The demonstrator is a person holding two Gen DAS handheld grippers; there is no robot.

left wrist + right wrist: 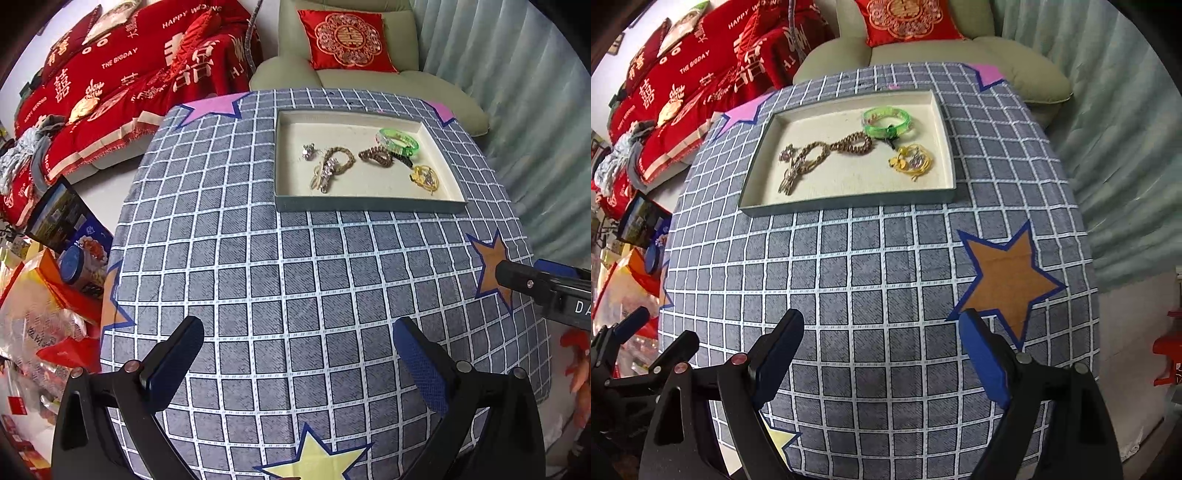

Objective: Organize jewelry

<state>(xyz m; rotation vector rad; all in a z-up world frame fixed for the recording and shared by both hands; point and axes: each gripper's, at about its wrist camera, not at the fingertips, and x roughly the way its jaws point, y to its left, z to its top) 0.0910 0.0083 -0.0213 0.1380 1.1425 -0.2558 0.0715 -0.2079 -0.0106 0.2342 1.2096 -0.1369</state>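
A shallow cream-lined tray (369, 205) (849, 205) sits at the far side of the checked table. In it lie a green bangle (398, 141) (886, 119), a brown beaded bracelet (376, 156) (851, 144), a rope chain with a silver piece (332, 166) (803, 162), a small silver earring (308, 151) and a yellow gold piece (424, 178) (911, 161). My left gripper (297, 332) hovers open over the bare cloth, well short of the tray. My right gripper (882, 325) is also open and empty, near the brown star patch (1008, 280).
A blue-grey checked cloth (258, 277) with star patches covers the table. Behind it stand a pale green armchair (369, 79) with a red cushion and a sofa under red fabric (129, 74). Boxes and bags (55, 277) are heaped to the left. A curtain (517, 92) hangs on the right.
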